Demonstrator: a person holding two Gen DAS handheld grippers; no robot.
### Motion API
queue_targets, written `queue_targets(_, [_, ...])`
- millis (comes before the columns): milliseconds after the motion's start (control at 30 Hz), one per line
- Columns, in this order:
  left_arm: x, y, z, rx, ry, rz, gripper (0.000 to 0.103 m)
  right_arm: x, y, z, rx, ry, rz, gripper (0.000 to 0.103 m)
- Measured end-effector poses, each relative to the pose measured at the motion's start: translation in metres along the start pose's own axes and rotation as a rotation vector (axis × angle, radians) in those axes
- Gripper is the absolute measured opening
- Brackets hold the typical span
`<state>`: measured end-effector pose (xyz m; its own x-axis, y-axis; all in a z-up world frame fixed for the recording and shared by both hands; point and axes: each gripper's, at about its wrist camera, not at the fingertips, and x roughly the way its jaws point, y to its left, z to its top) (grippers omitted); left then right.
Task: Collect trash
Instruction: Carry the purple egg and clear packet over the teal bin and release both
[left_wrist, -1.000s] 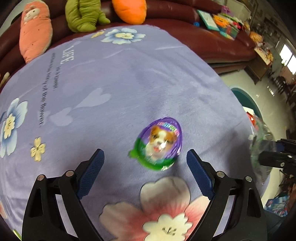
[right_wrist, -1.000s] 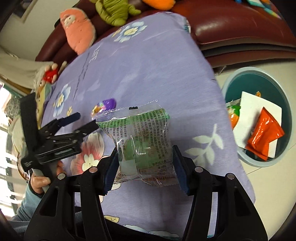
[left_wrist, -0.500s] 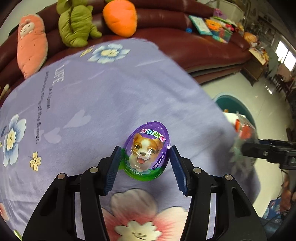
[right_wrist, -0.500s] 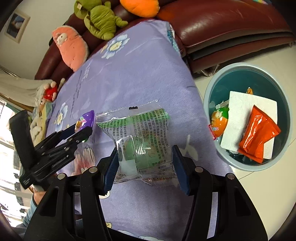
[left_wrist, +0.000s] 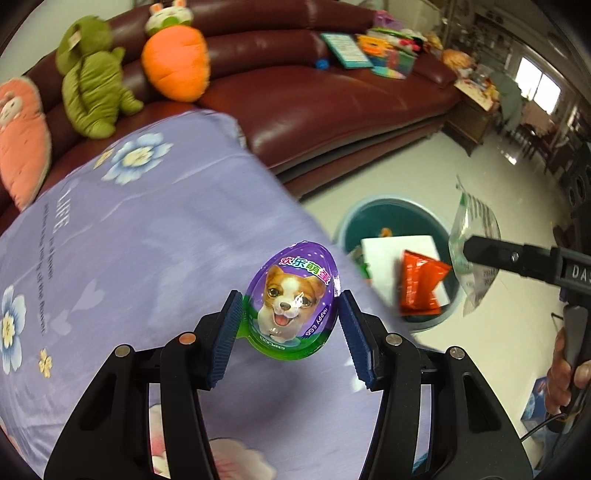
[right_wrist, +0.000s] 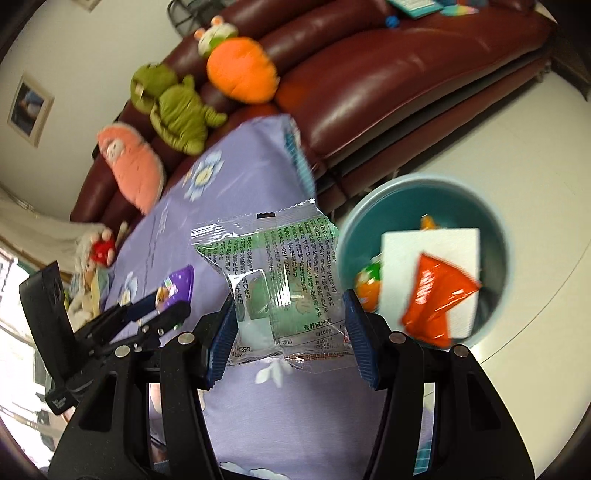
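My left gripper (left_wrist: 291, 332) is shut on a purple egg-shaped package (left_wrist: 293, 299) with a puppy picture, held above the purple floral cloth (left_wrist: 129, 240). It also shows in the right wrist view (right_wrist: 173, 291) at the left. My right gripper (right_wrist: 288, 332) is shut on a clear green-printed snack wrapper (right_wrist: 280, 273), held near the cloth's edge beside the teal bin (right_wrist: 491, 218). In the left wrist view the wrapper (left_wrist: 476, 243) hangs over the bin (left_wrist: 354, 218). The bin holds a white paper (right_wrist: 428, 254), an orange wrapper (right_wrist: 436, 299) and an orange-green package (right_wrist: 367, 284).
A dark red leather sofa (left_wrist: 332, 99) stands behind the cloth, with plush toys: an orange carrot (left_wrist: 177, 66), a green one (left_wrist: 92, 96) and a pink one (left_wrist: 18, 144). Books and toys (left_wrist: 369, 55) lie on the sofa's far end. White floor (right_wrist: 535, 332) surrounds the bin.
My left gripper closed on the egg package and lifted it toward the bin side. My right gripper carried the wrapper rightward, closer to the bin.
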<state>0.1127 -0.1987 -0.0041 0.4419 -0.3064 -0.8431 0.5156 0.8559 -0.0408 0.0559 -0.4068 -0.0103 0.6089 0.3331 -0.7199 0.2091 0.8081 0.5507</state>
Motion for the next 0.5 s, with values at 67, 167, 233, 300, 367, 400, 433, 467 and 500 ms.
queue_targets(67, [0.005, -0.018, 0.007, 0.026, 0.002, -0.011, 0.055, -0.009, -0.010, 0.004, 0.013, -0.028, -0.010, 0.054])
queue_targets(167, [0.012, -0.036, 0.013, 0.052, 0.011, -0.026, 0.055, -0.021, -0.023, 0.009, 0.032, -0.066, -0.023, 0.054])
queue_targets(233, [0.020, -0.049, 0.017, 0.066, 0.024, -0.040, 0.055, -0.028, -0.033, 0.012, 0.040, -0.091, -0.041, 0.054])
queue_targets(300, [0.030, -0.061, 0.019, 0.078, 0.041, -0.053, 0.055, -0.033, -0.041, 0.014, 0.055, -0.108, -0.050, 0.054])
queue_targets(367, [0.037, -0.071, 0.021, 0.090, 0.054, -0.057, 0.055, -0.037, -0.052, 0.015, 0.071, -0.116, -0.060, 0.054])
queue_targets(400, [0.042, -0.077, 0.022, 0.097, 0.063, -0.063, 0.055, -0.037, -0.056, 0.016, 0.077, -0.117, -0.065, 0.054])
queue_targets(433, [0.045, -0.081, 0.022, 0.101, 0.069, -0.067, 0.055, -0.037, -0.060, 0.016, 0.084, -0.116, -0.068, 0.054])
queue_targets(467, [0.049, -0.086, 0.023, 0.106, 0.075, -0.070, 0.055, -0.037, -0.063, 0.017, 0.090, -0.116, -0.070, 0.054])
queue_targets(500, [0.052, -0.089, 0.023, 0.111, 0.080, -0.073, 0.055, -0.036, -0.069, 0.018, 0.099, -0.116, -0.074, 0.054])
